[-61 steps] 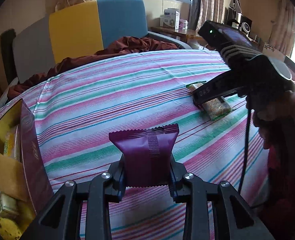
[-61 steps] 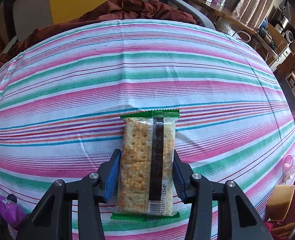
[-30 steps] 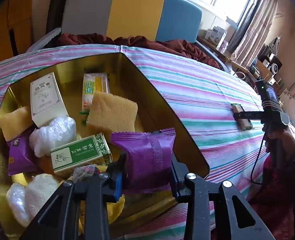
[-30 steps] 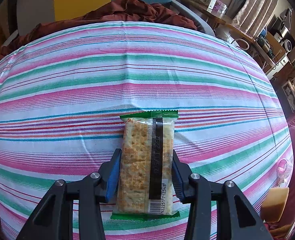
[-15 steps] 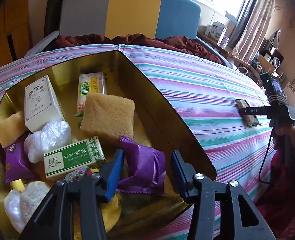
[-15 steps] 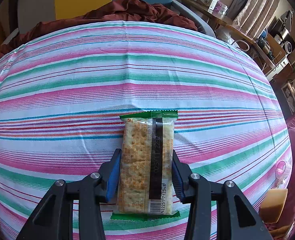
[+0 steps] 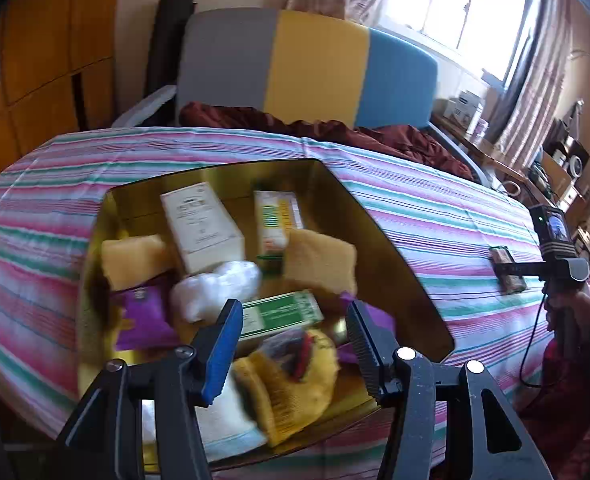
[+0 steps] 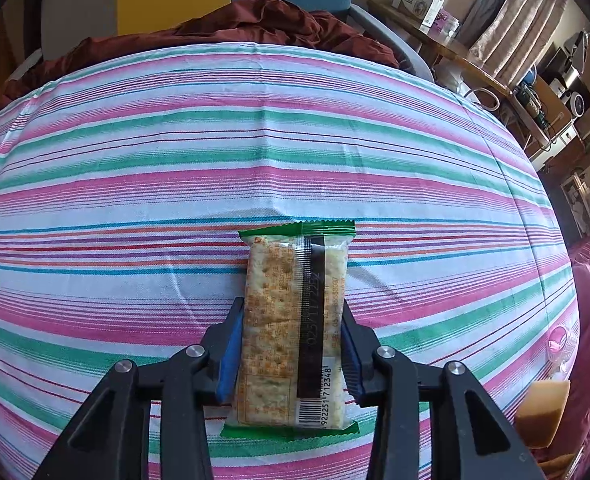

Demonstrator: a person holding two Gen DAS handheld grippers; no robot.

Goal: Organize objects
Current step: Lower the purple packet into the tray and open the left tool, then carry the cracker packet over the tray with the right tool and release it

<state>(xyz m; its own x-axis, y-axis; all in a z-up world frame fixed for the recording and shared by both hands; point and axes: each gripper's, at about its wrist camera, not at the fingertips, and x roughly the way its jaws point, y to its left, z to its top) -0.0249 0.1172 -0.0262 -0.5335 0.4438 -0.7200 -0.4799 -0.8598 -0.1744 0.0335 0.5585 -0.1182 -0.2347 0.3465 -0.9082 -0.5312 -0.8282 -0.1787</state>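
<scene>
You are hovering your left gripper [image 7: 291,320], jaws apart and empty, over the well-filled gold box [image 7: 395,248], while your right gripper [image 8: 289,344] is clamping the cracker packet [image 8: 295,320], not yet boxed.

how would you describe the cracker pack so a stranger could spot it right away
On the striped tablecloth, well to the right of the gold box, the cracker pack lies flat between the right gripper fingers. It alone sits outside the box: clear wrap, green crimped ends, barcode.
</scene>
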